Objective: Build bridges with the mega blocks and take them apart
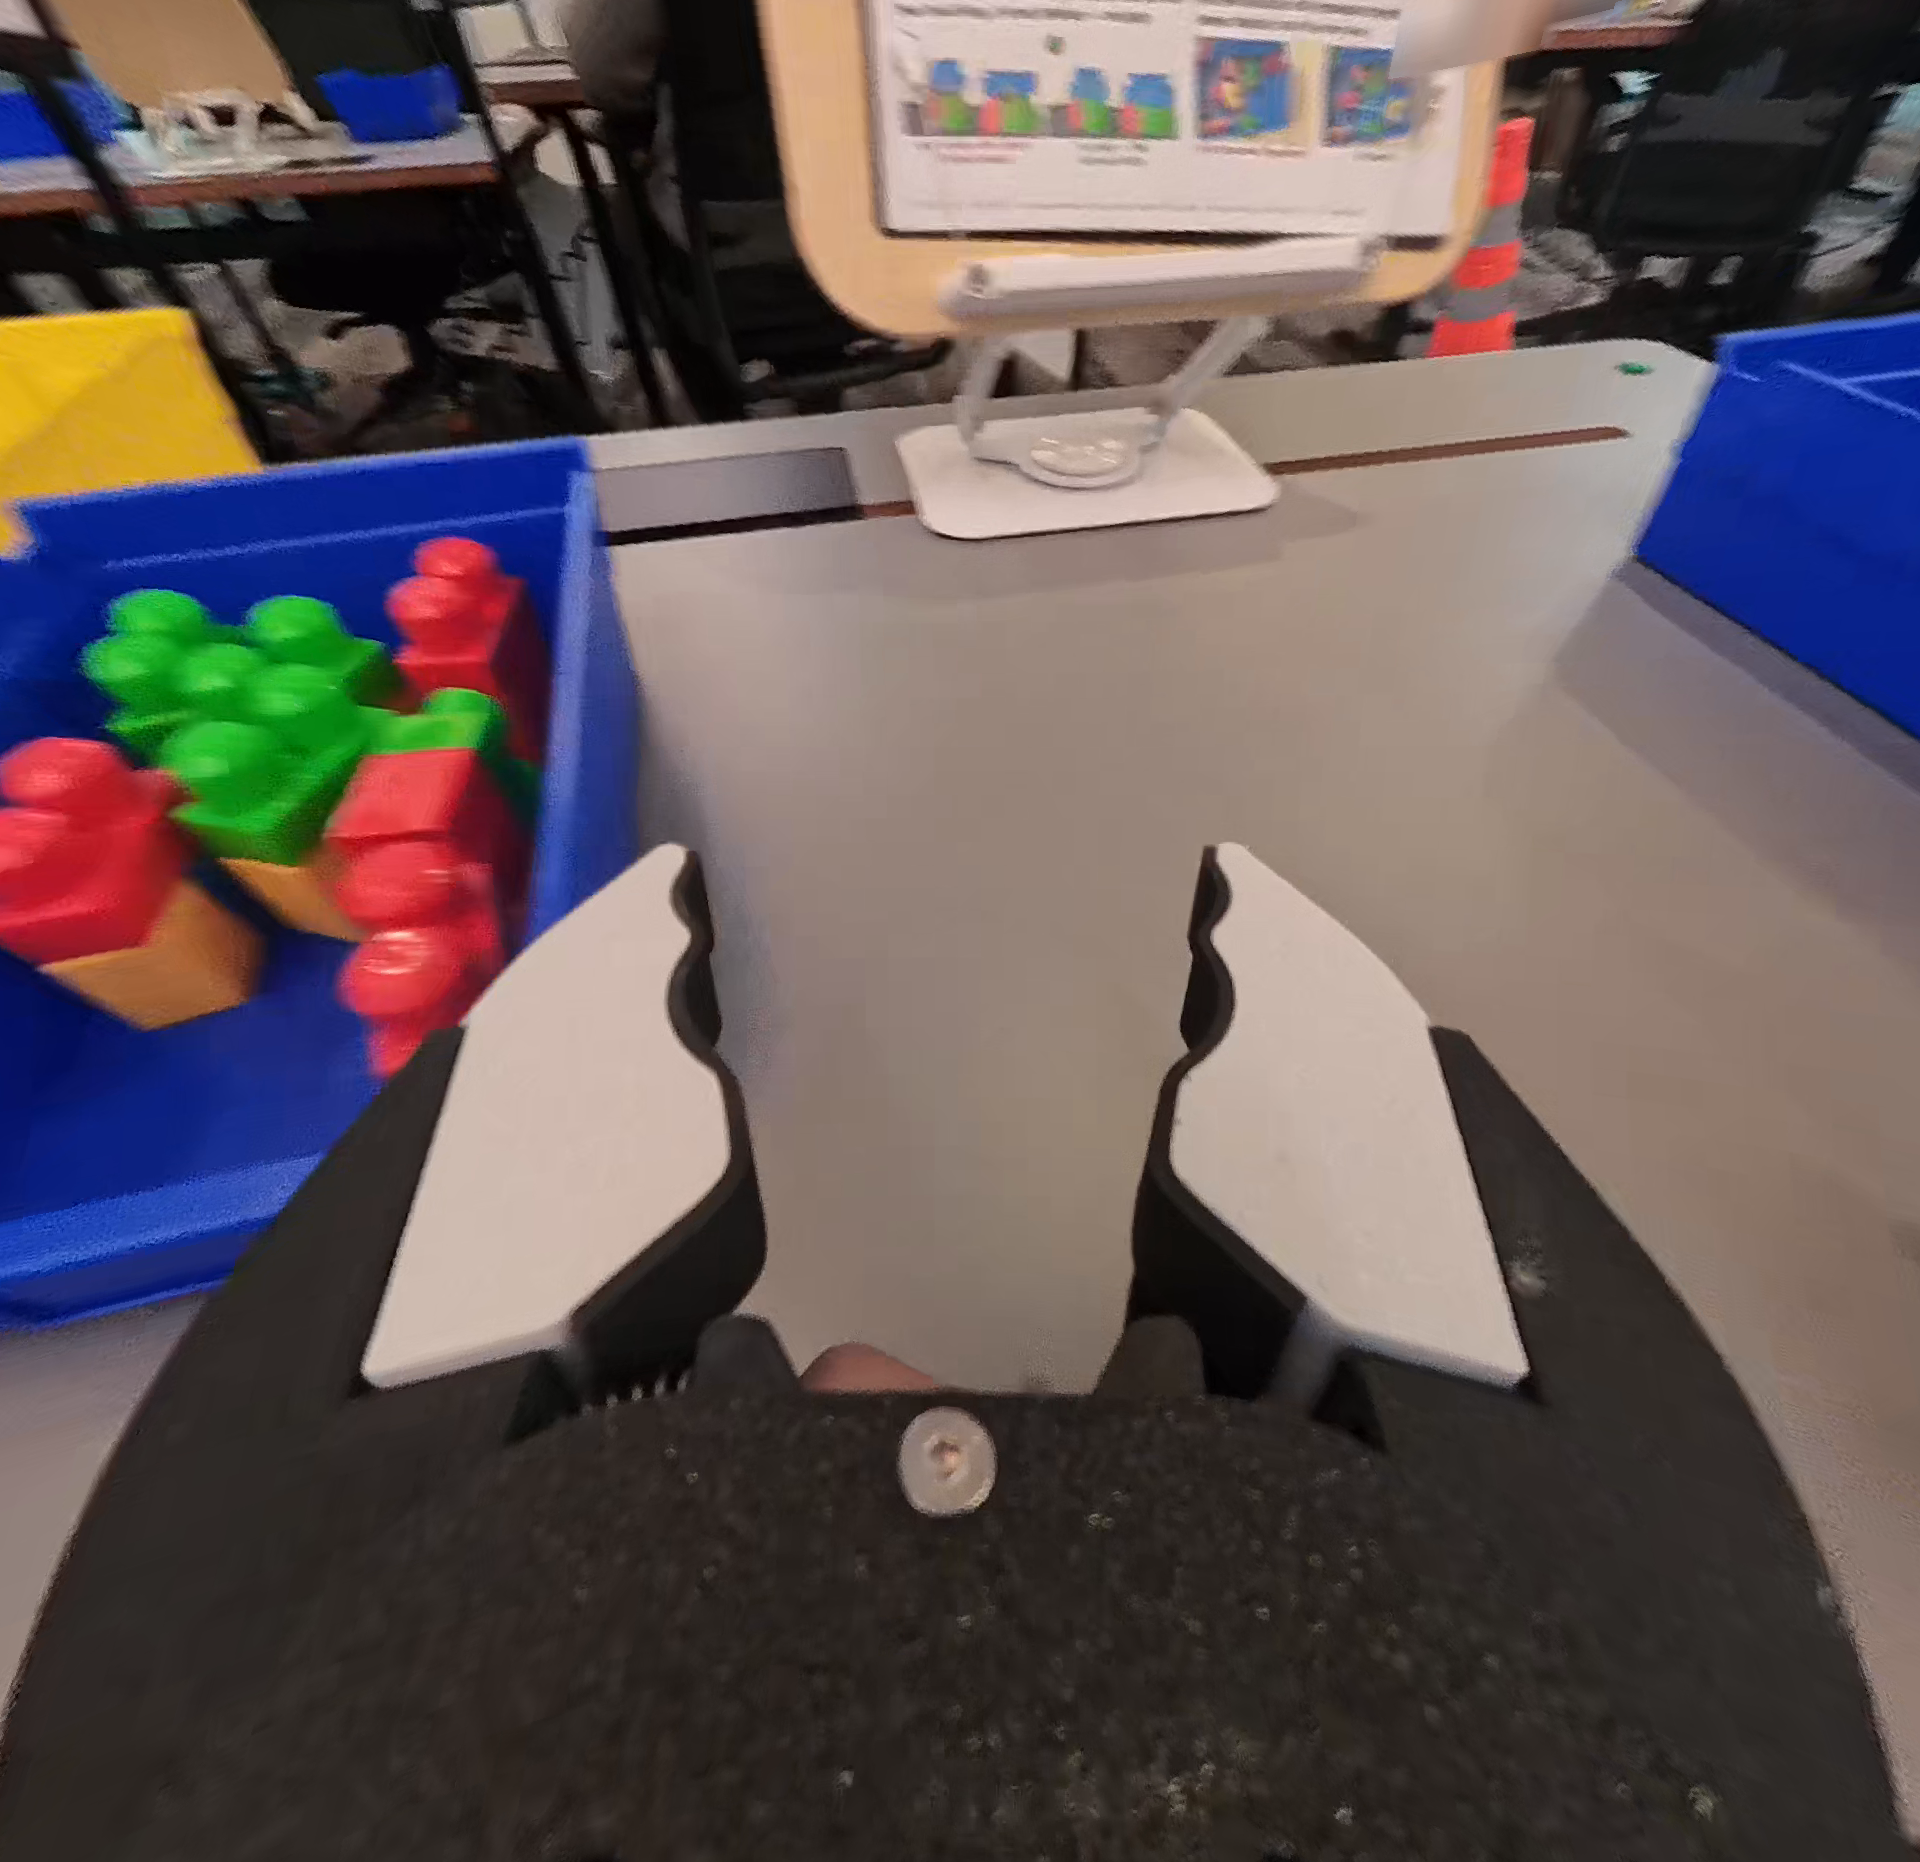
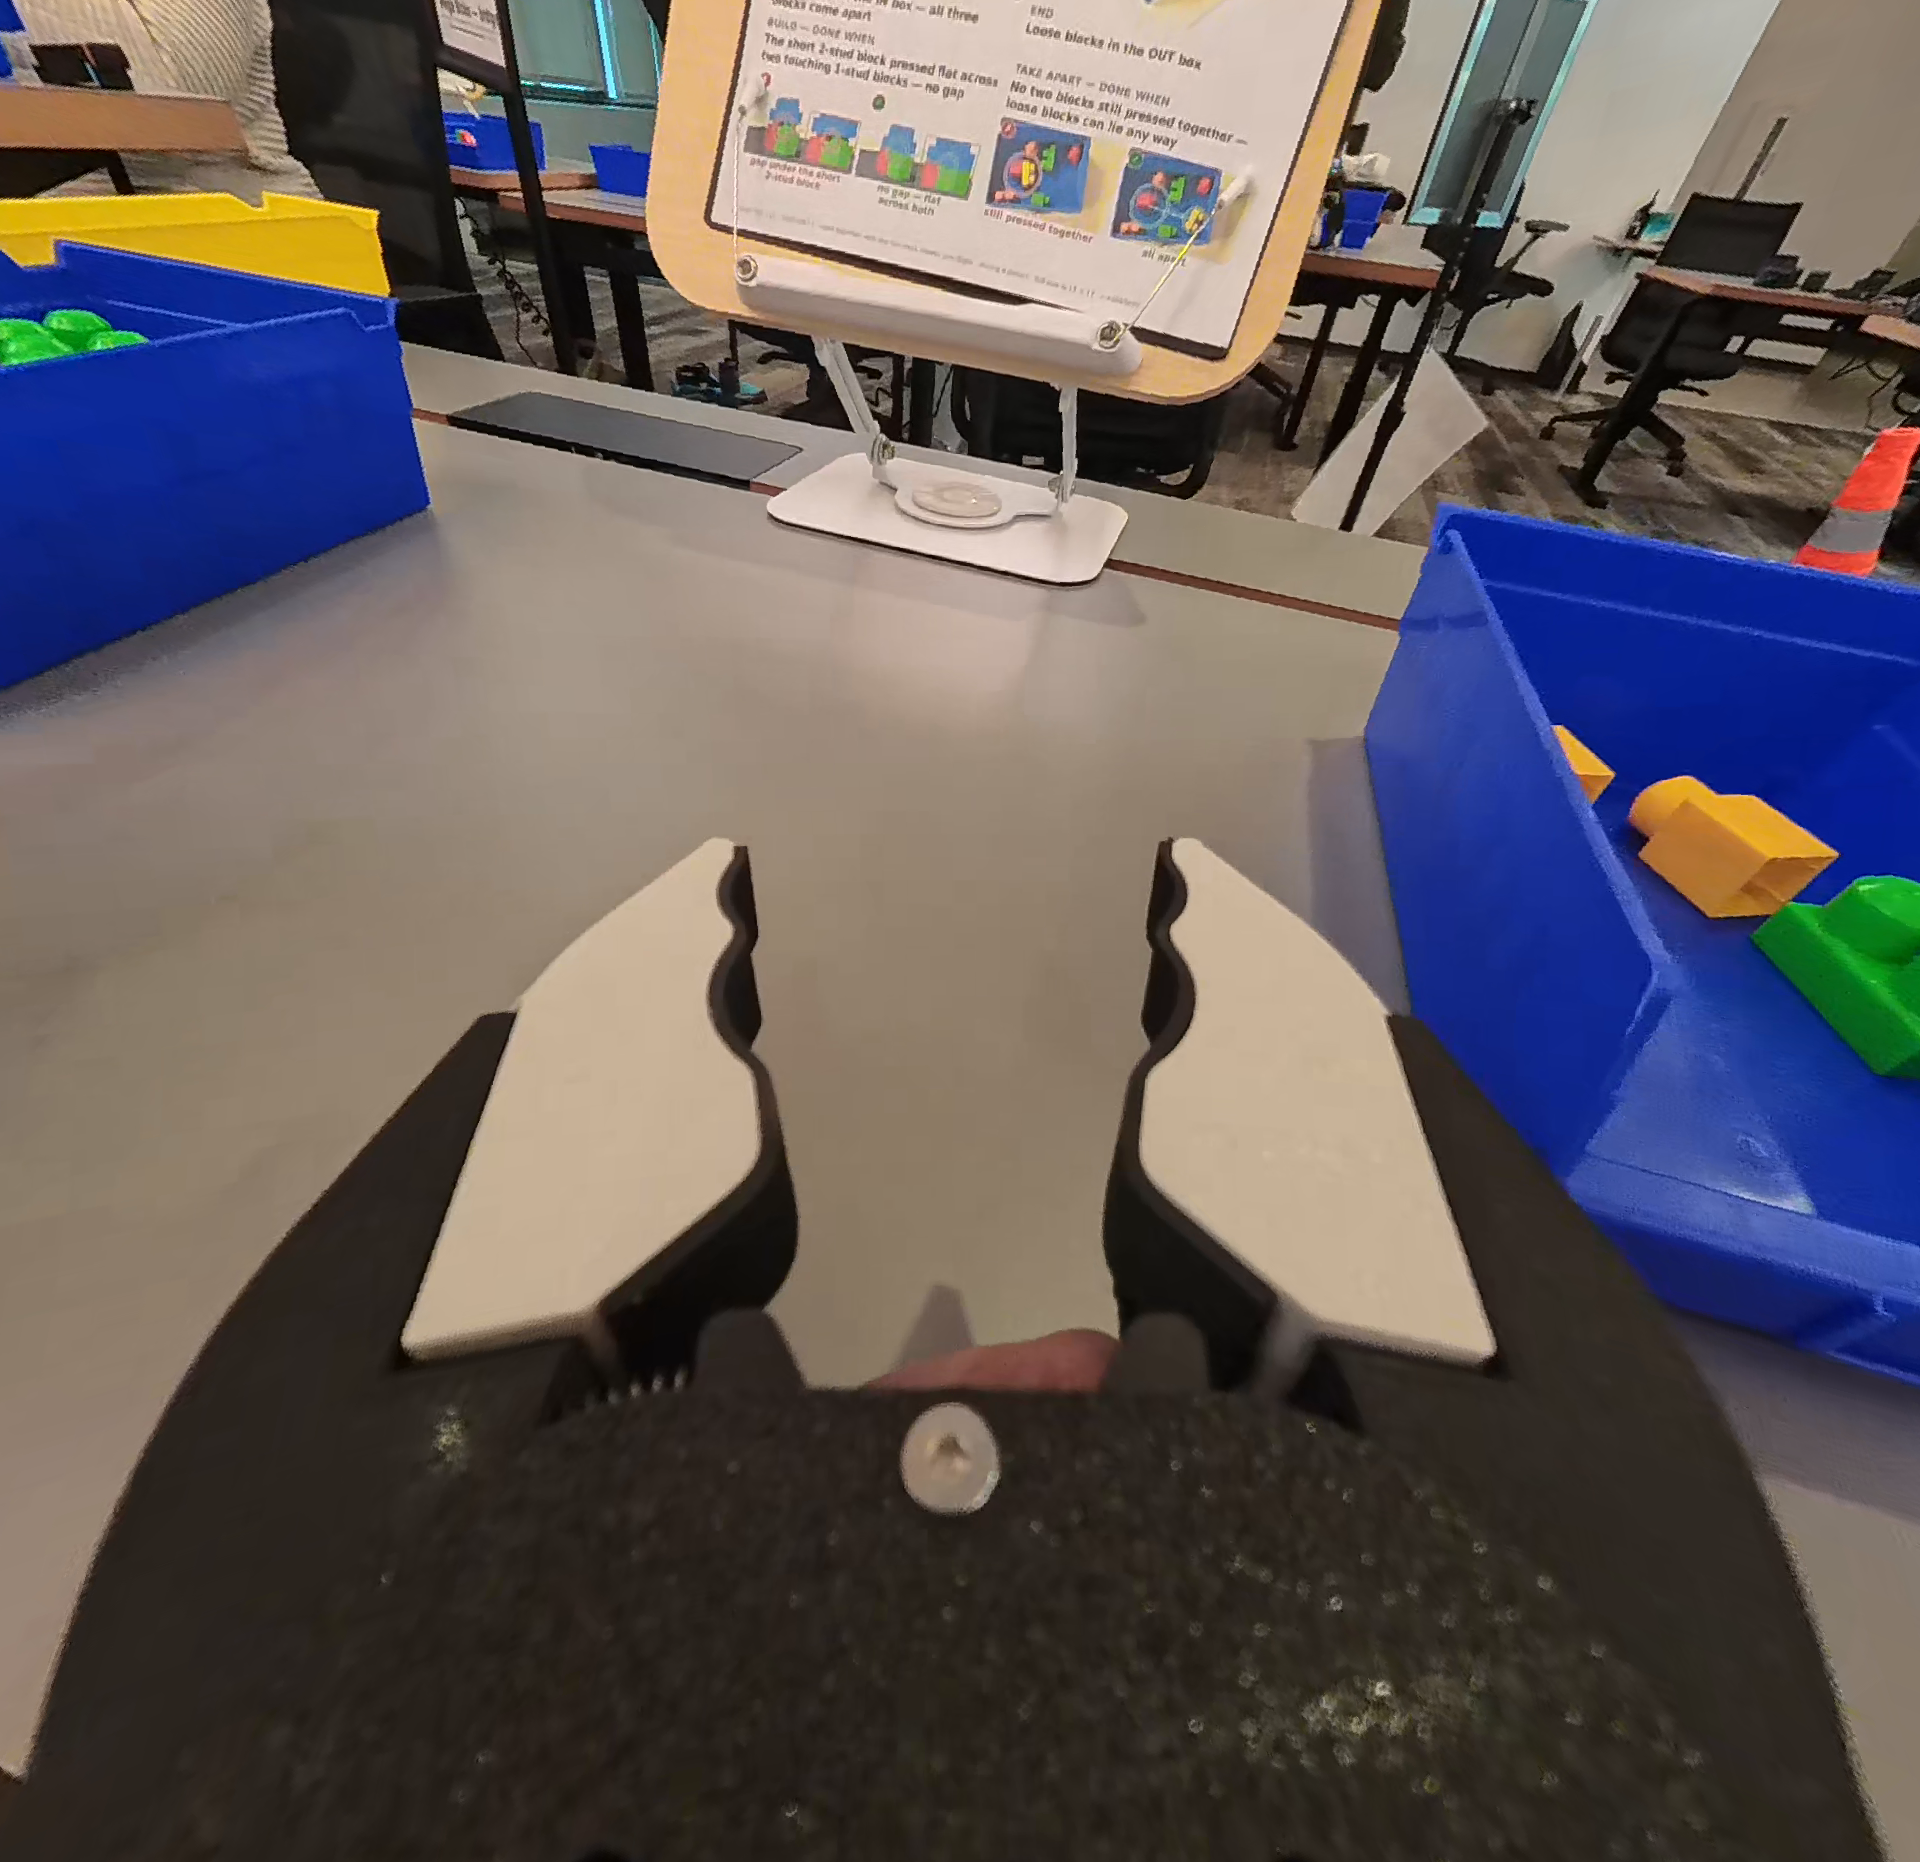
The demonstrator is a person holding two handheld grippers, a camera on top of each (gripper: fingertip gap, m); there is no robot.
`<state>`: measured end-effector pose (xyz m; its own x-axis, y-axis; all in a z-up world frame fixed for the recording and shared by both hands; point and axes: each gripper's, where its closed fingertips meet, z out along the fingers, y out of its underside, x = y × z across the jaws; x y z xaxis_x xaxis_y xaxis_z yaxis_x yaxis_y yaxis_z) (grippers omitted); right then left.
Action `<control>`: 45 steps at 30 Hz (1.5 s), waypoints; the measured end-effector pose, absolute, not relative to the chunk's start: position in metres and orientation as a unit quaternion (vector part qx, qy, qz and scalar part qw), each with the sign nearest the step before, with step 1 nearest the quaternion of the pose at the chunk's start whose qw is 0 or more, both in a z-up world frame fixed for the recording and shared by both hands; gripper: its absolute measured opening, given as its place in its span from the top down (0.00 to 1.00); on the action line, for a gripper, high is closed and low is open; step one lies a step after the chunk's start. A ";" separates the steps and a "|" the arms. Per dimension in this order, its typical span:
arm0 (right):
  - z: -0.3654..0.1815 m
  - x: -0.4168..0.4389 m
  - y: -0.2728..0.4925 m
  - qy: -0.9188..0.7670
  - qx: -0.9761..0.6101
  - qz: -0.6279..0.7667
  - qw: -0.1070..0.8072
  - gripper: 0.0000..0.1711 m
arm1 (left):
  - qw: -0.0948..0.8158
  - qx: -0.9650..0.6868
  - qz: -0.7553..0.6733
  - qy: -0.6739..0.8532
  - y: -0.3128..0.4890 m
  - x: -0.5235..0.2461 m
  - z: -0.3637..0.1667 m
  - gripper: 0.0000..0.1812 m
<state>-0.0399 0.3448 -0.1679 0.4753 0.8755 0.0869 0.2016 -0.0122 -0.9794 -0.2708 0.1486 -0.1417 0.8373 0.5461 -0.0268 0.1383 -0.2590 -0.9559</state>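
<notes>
Grey table (image 1: 1039,773) lies under both tongs, left (image 1: 951,856) and right (image 2: 951,851), level, spread wide, empty.

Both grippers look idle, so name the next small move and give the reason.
Probably swing the left gripper left over the left blue bin toward a stacked red block. Its jaws are open and empty above the bare table, and the assembled pieces lie in that bin.

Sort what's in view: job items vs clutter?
Job: left blue bin of assembled red, green, orange blocks; right blue bin with loose orange block and green block; instruction sheet stand.

Clutter: yellow bin, traffic cone, office chairs.
</notes>
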 end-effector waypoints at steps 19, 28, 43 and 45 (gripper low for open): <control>-0.164 -0.033 0.350 -0.410 -0.651 0.323 0.551 0.59 | 0.309 -0.876 0.195 -0.315 0.055 -0.504 -0.204 0.52; -0.162 -0.030 0.350 -0.414 -0.649 0.325 0.549 0.59 | 0.254 -0.892 0.169 -0.333 0.066 -0.525 -0.227 0.58; -0.167 -0.031 0.346 -0.427 -0.651 0.325 0.536 0.60 | 0.200 -0.897 0.225 -0.323 0.056 -0.535 -0.244 0.74; -0.167 -0.031 0.346 -0.428 -0.652 0.326 0.535 0.61 | 0.215 -0.896 0.201 -0.331 0.060 -0.533 -0.246 0.79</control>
